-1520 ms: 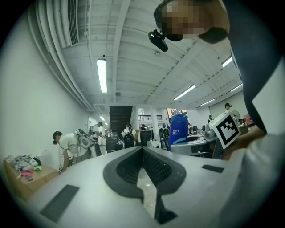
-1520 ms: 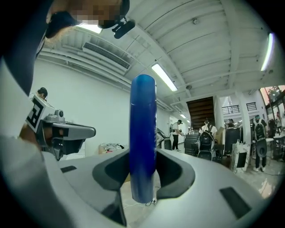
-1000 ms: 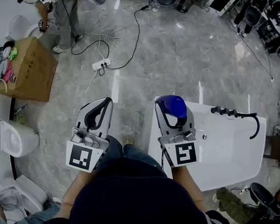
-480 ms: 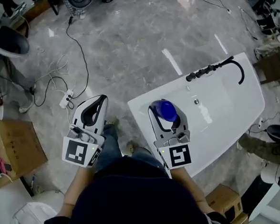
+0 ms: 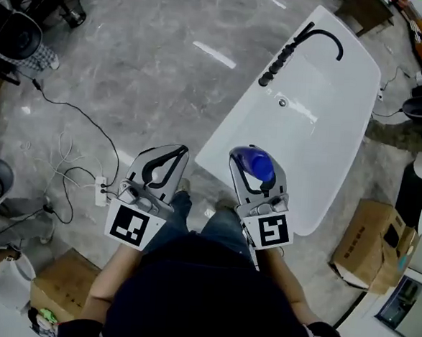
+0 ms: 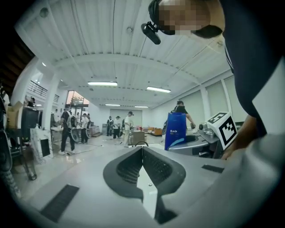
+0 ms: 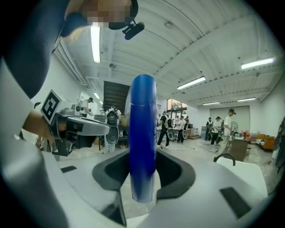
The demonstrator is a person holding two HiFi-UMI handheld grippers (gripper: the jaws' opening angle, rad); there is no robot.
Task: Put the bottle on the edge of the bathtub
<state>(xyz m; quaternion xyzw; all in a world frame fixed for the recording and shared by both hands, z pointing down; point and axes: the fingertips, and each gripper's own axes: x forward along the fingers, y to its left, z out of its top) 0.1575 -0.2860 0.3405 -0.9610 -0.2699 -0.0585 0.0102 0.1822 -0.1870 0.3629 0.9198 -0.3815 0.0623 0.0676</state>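
Blue bottle [image 7: 142, 133] gripped by right gripper [image 7: 142, 153], print unreadable | left gripper [image 6: 142, 149] closed, empty

A: Where is there room?
B: Along the flat rim of the glossy white bathtub [image 5: 232, 126], bare on both long sides.
A: What blocks?
B: A black curved tap with knobs [image 5: 285, 55] at the far end; a brown cardboard box [image 5: 368, 240] stands near its right side.

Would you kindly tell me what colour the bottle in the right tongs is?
The bottle is solid blue, which shows best in the right gripper view.
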